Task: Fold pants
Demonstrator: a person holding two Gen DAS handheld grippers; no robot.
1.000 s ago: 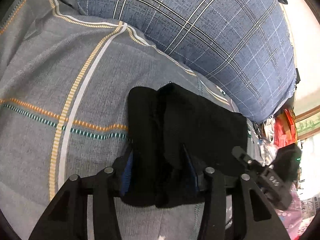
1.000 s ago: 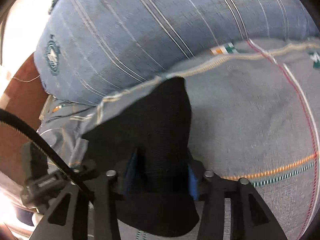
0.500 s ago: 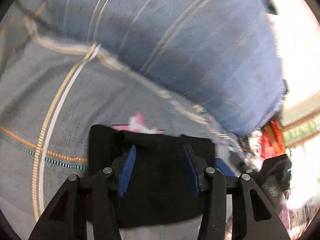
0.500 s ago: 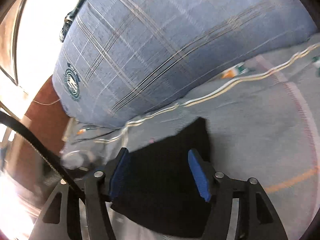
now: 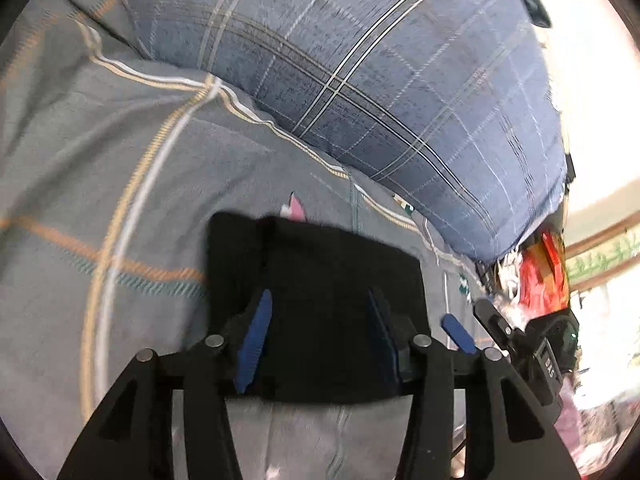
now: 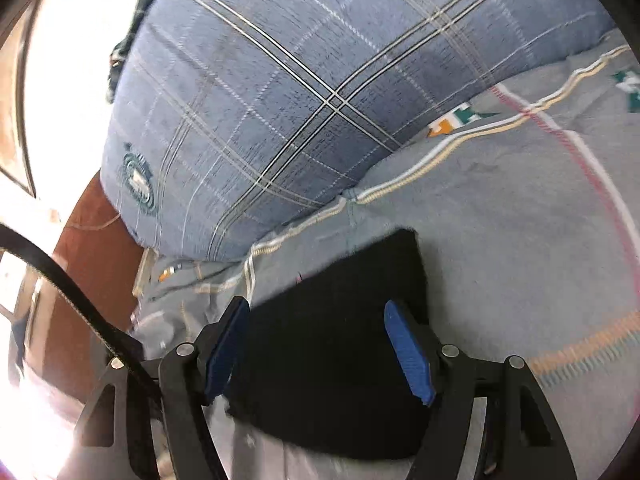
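Observation:
The black pants (image 5: 320,304) lie folded into a compact rectangle on the grey bedsheet (image 5: 100,168). They also show in the right wrist view (image 6: 332,340). My left gripper (image 5: 316,344) is open, its blue-padded fingers spread over the near edge of the pants. My right gripper (image 6: 316,352) is open too, fingers wide apart above the pants' other side. The right gripper's blue pad (image 5: 458,332) shows in the left wrist view beside the pants. A small pink scrap (image 5: 296,208) peeks out behind the pants' far edge.
A big blue plaid pillow (image 5: 380,88) lies just behind the pants; it also fills the top of the right wrist view (image 6: 300,92). The brown bed frame (image 6: 92,248) is at the left. Red clutter (image 5: 544,276) sits beyond the bed's right edge.
Both grippers have opened and let go of the pants, which have dropped from a raised fold to lie flat. Both cameras have pulled back slightly.

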